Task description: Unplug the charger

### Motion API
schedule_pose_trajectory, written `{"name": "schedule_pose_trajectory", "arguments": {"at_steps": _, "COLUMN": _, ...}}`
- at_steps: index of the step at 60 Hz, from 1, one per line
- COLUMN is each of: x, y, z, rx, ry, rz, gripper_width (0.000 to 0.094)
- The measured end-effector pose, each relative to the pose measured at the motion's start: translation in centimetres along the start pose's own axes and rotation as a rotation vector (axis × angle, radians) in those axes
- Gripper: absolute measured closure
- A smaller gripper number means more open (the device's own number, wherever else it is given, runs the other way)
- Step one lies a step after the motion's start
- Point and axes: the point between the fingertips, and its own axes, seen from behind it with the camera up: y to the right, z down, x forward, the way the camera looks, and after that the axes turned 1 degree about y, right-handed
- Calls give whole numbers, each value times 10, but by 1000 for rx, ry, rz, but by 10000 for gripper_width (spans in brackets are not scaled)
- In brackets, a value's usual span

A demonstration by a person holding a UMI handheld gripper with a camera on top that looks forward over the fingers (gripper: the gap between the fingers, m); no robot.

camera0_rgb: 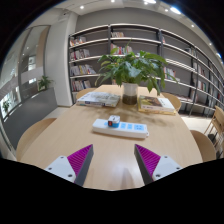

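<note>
Two pink-padded fingers of the gripper (112, 160) are spread wide, holding nothing. Straight ahead on the round wooden table (60, 140) sits the white power strip (120, 127) with a white charger (114, 119) plugged in, near a leafy potted plant (131, 75).

No legible txt, labels or nos. anywhere in view.

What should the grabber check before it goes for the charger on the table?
1. Fingers open: ok, gripper shows a wide gap between its pads.
2. Nothing held: ok, the gap is empty.
3. Power strip in sight: ok, it lies on the table ahead of the fingers.
4. Charger plugged in: it looks so, a small block sits on the strip.
5. Path free: ok, bare table lies between.
6. Potted plant out of the way: ok, it stands beyond the strip.
</note>
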Motion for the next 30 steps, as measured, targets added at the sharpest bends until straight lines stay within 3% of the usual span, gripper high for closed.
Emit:
{"name": "schedule_pose_trajectory", "arguments": {"at_steps": 11, "x": 82, "y": 8, "z": -59, "rx": 49, "ry": 70, "rz": 122, "gripper_width": 140}}
{"name": "schedule_pose_trajectory", "arguments": {"at_steps": 21, "x": 123, "y": 12, "z": -64, "rx": 108, "ry": 62, "rz": 194, "gripper_width": 280}}
{"name": "schedule_pose_trajectory", "arguments": {"at_steps": 25, "x": 138, "y": 11, "z": -50, "rx": 129, "ry": 19, "rz": 194, "gripper_width": 381}}
{"name": "schedule_pose_trajectory", "arguments": {"at_steps": 27, "x": 137, "y": 15, "z": -55, "rx": 112, "ry": 51, "rz": 215, "gripper_width": 377}}
{"name": "schedule_pose_trajectory", "arguments": {"at_steps": 29, "x": 138, "y": 15, "z": -51, "rx": 91, "ry": 42, "rz": 227, "gripper_width": 537}}
{"name": "schedule_pose_trajectory", "arguments": {"at_steps": 30, "x": 136, "y": 12, "z": -54, "rx": 81, "ry": 48, "rz": 223, "gripper_width": 666}}
